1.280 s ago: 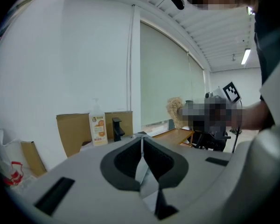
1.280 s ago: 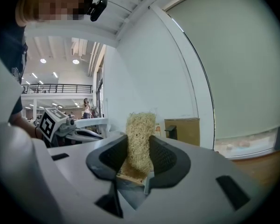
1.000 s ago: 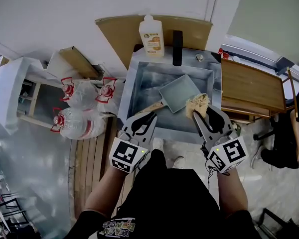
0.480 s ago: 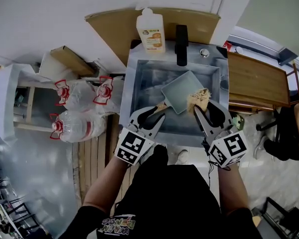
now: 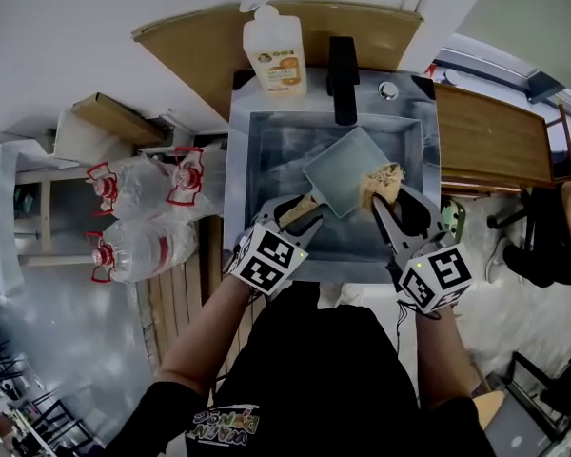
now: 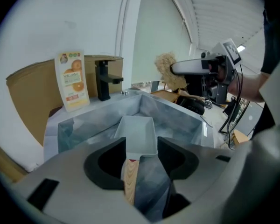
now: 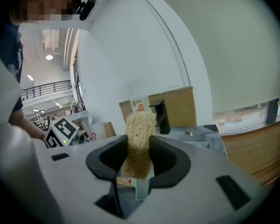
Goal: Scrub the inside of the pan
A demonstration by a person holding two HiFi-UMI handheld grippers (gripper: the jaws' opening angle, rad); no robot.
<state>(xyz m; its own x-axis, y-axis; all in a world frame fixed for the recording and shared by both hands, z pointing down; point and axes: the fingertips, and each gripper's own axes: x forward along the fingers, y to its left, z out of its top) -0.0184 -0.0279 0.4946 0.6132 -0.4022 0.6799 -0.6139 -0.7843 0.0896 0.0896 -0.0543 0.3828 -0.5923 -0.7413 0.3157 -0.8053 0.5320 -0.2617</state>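
Not scrubbing yet: pan lies mid-sink, handle toward the near edge. Left tool has just been opening, with the handle loose between its jaws (clamp that first). Right tool is clenched on the scrubber.

Matt grey pan, wooden handle; rough fibrous scrubber.

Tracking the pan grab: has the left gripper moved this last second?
Yes: left gripper pushed farther in past the sink rim, jaws just opening around the pan's handle.
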